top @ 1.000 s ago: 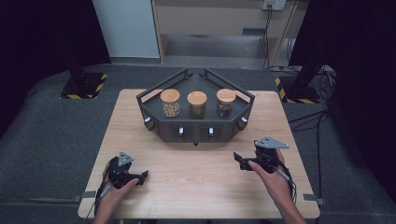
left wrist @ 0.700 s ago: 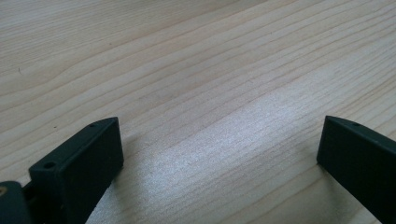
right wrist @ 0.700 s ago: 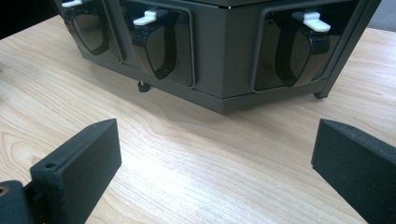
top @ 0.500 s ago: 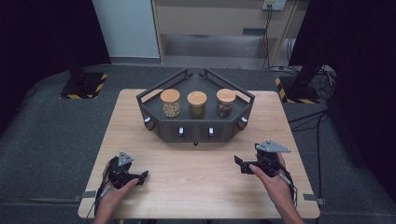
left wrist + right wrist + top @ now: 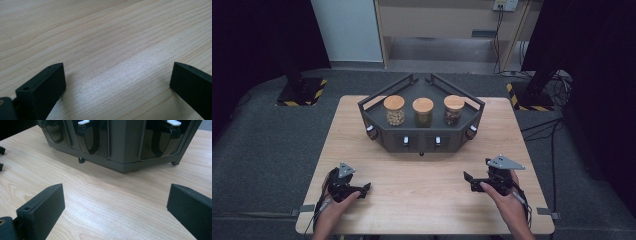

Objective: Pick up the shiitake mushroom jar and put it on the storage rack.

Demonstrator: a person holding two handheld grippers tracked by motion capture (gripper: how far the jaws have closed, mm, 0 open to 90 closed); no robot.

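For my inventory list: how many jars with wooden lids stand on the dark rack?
3, in a row on the dark rack: left jar with pale round pieces, middle jar with greenish contents, right jar with dark contents. None seems hidden.

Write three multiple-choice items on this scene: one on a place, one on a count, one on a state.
1. Where do the jars stand?
A. on the dark rack
B. on the bare table
C. on the floor

2. How many jars have wooden lids?
A. two
B. three
C. five

3. How is the right gripper?
A. shut on a jar
C. shut, empty
B. open, empty

Key: 1 A, the jars sit on top of the rack. 2 B, three lids in a row. 3 B, the right gripper has jaws wide apart over bare table.
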